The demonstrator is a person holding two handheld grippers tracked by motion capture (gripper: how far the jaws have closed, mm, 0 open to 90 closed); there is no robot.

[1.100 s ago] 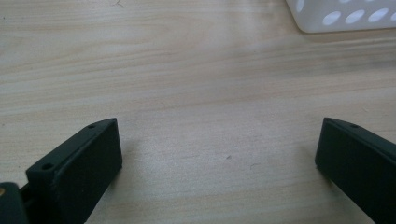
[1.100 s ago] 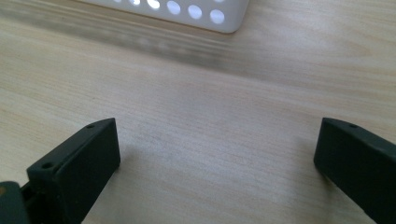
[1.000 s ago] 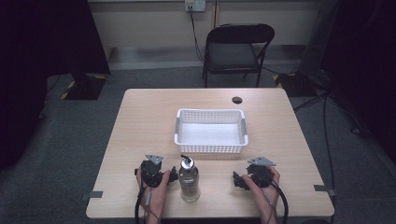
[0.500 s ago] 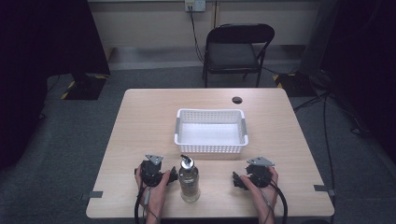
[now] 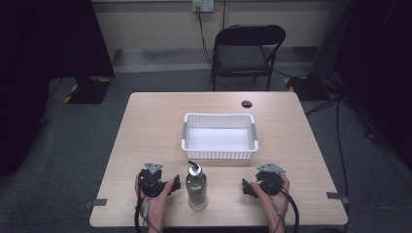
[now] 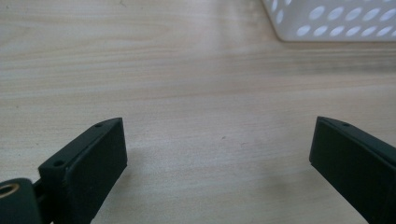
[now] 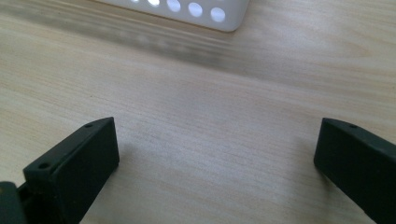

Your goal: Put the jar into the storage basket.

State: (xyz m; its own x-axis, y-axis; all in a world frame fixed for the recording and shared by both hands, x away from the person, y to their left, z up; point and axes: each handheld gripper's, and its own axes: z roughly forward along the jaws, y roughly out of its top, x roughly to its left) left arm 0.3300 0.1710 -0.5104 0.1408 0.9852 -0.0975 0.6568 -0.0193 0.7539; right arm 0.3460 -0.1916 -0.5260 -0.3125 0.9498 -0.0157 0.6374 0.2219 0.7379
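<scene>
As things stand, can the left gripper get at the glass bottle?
Probably yes: the left gripper sits beside the glass bottle, open with bare table between its fingers, which have just been closing slightly.

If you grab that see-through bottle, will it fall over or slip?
The bottle stands tall and narrow on the table, so a high push could probably tip it. It looks like smooth clear glass, so likely slippery and breakable.

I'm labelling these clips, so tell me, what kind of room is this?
Probably a lab or recording room: a light wooden table on grey carpet, black curtains at the sides, and a black folding chair by a wall socket.
</scene>
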